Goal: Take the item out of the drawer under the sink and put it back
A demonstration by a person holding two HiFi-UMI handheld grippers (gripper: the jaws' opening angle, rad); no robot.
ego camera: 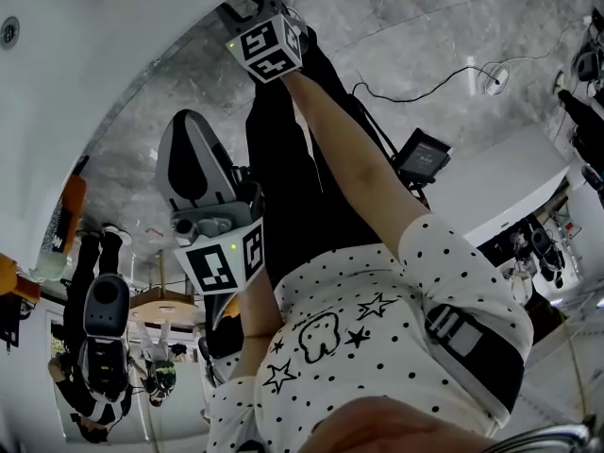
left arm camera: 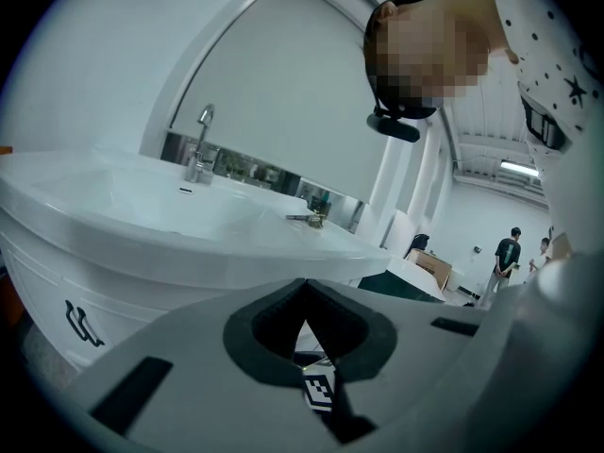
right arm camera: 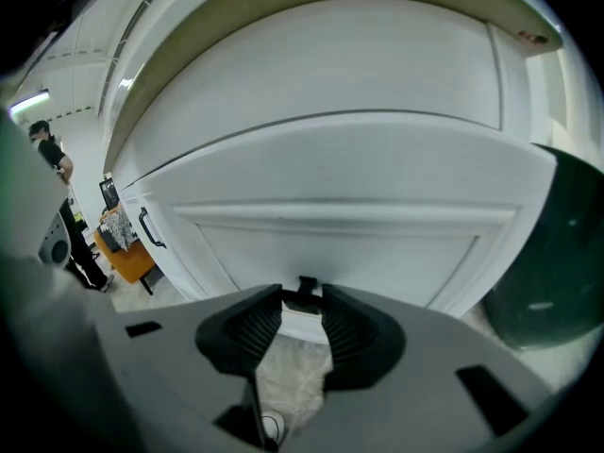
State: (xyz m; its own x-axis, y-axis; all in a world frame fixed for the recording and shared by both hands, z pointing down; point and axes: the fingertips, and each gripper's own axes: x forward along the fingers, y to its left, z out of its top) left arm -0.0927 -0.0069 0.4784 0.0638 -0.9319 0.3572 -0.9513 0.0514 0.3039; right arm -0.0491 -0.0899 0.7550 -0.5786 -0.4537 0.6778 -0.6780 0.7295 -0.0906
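Note:
The white drawer front (right arm camera: 330,243) under the sink fills the right gripper view and looks closed. Its small black handle (right arm camera: 307,289) sits just at the tips of my right gripper (right arm camera: 304,314), whose jaws stand apart and do not press on it. In the head view the right gripper (ego camera: 247,6) reaches far forward at the end of an outstretched arm. My left gripper (left arm camera: 304,324) hangs back beside the basin (left arm camera: 142,215) with its tips together and nothing in them; it also shows in the head view (ego camera: 192,125). No item from the drawer is visible.
A faucet (left arm camera: 201,144) stands at the back of the basin. Another black handle (right arm camera: 151,226) is on the cabinet front to the left. A dark green bin (right arm camera: 557,262) stands at the right and an orange seat (right arm camera: 132,258) at the left. People (left arm camera: 507,258) stand far off.

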